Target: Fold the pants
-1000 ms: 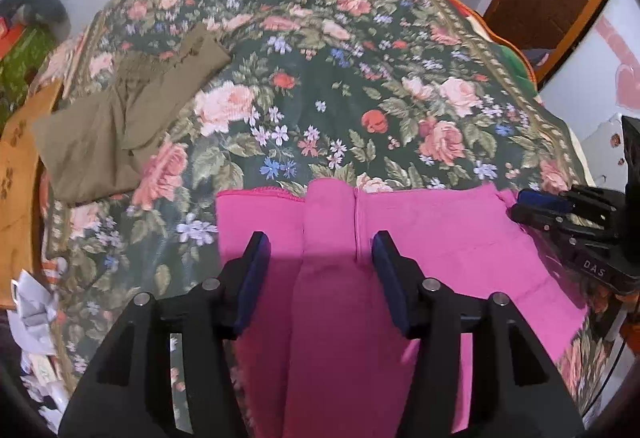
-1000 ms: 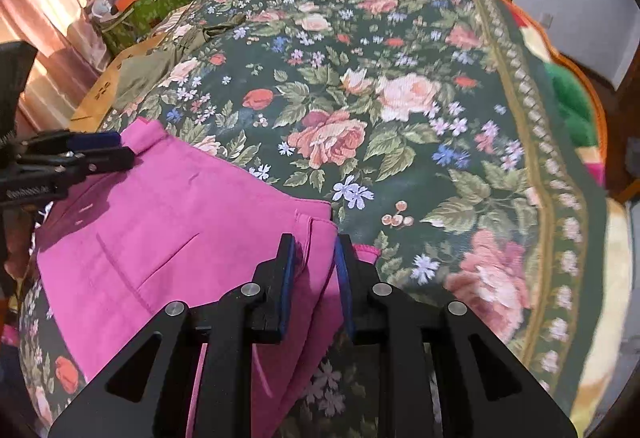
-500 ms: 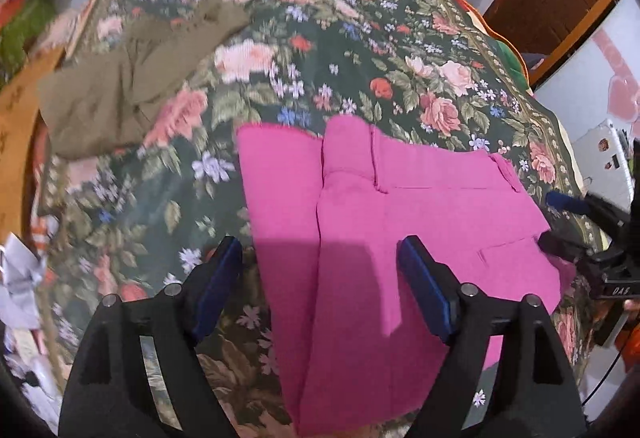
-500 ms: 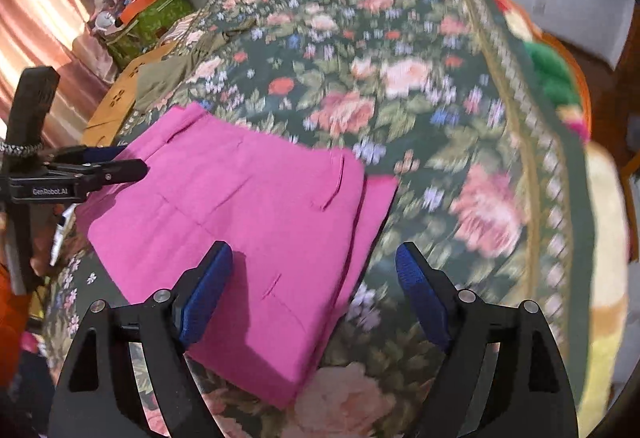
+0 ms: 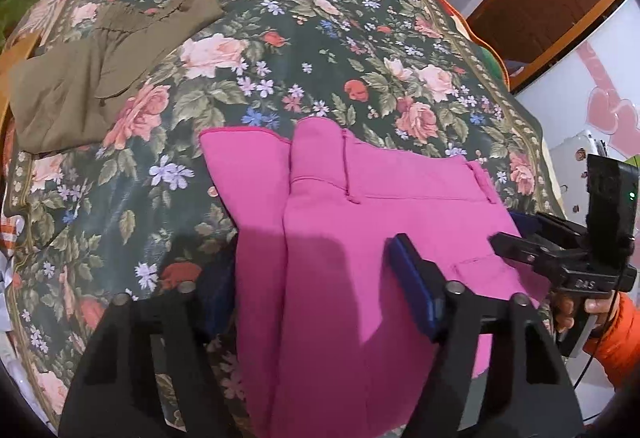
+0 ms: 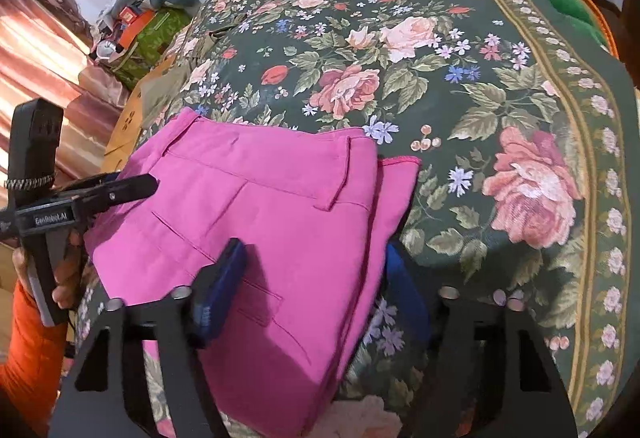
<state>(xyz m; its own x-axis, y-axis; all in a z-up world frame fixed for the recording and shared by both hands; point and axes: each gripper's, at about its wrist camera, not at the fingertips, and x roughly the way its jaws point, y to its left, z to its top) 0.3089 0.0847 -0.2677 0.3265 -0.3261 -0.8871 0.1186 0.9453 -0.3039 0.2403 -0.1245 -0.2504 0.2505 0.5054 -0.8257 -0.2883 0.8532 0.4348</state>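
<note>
Pants: I am looking down on pink pants (image 5: 360, 238), folded into a thick stack and lying flat near the front edge of a bed, waistband and belt loop facing up.

Bed: a dark floral bedspread (image 5: 320, 49) with pink roses is covering it; the pants are sitting on the near part of it.

Left tongs: my left tongs (image 5: 308, 290) are pointing steeply down over the left side of the pink stack. The jaws are standing apart and have just been closing in from a wider spread; one blue pad (image 5: 416, 286) is hovering over the fabric, the other is sitting off the stack's left edge, over the bedspread. The fabric's edge is lying between them, but I am seeing no pad pressing on it.

Right tongs: my right tongs (image 6: 308, 290) are straddling the stack's right edge, jaws apart and likewise just narrowed. The left pad (image 6: 218, 290) is over the pink cloth, the right pad is beside the edge, low against the bedspread. Nothing is being gripped.

Other garment: olive-brown clothing (image 5: 88, 77) is lying crumpled at the far left of the bed, well apart from the pants.

Person: a hand and an orange sleeve (image 6: 28, 350) are showing at the frame edge, holding the left tongs' handle.

Room: a striped curtain (image 6: 40, 57) and a pile of belongings (image 6: 144, 21) are standing beyond the bed.
</note>
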